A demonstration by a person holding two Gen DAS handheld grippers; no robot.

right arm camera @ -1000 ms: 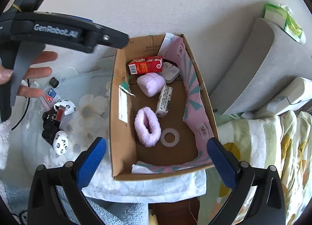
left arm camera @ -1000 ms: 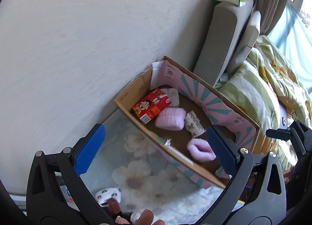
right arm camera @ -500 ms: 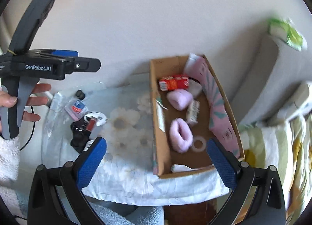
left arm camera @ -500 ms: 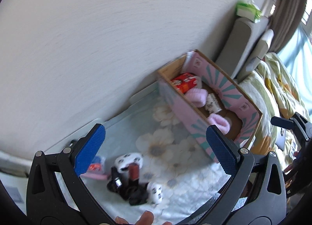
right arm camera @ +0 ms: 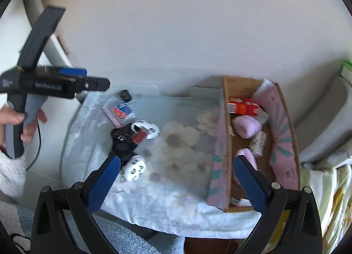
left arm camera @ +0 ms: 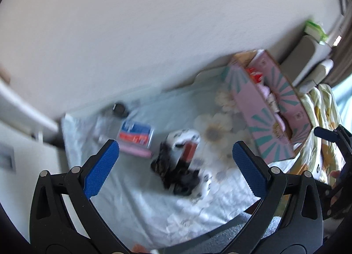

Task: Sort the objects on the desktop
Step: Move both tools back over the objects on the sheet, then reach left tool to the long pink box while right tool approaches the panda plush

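At 9 o'clock in the right wrist view, your left gripper (right arm camera: 96, 84) hangs above the tabletop edge, fingers spread, empty. Your right gripper (right arm camera: 176, 179) is also spread wide and holds nothing. Black-and-white spotted items with a red piece (right arm camera: 136, 137) lie clustered on the floral cloth (right arm camera: 182, 144). At 3 o'clock of them, the cardboard box (right arm camera: 226, 135) holds a red carton (right arm camera: 242, 105) and pink fluffy pieces (right arm camera: 246, 126).

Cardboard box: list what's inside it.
Inside the cardboard box: a red carton, two pink fluffy items, and a small white packet. The right gripper's finger covers the near end.
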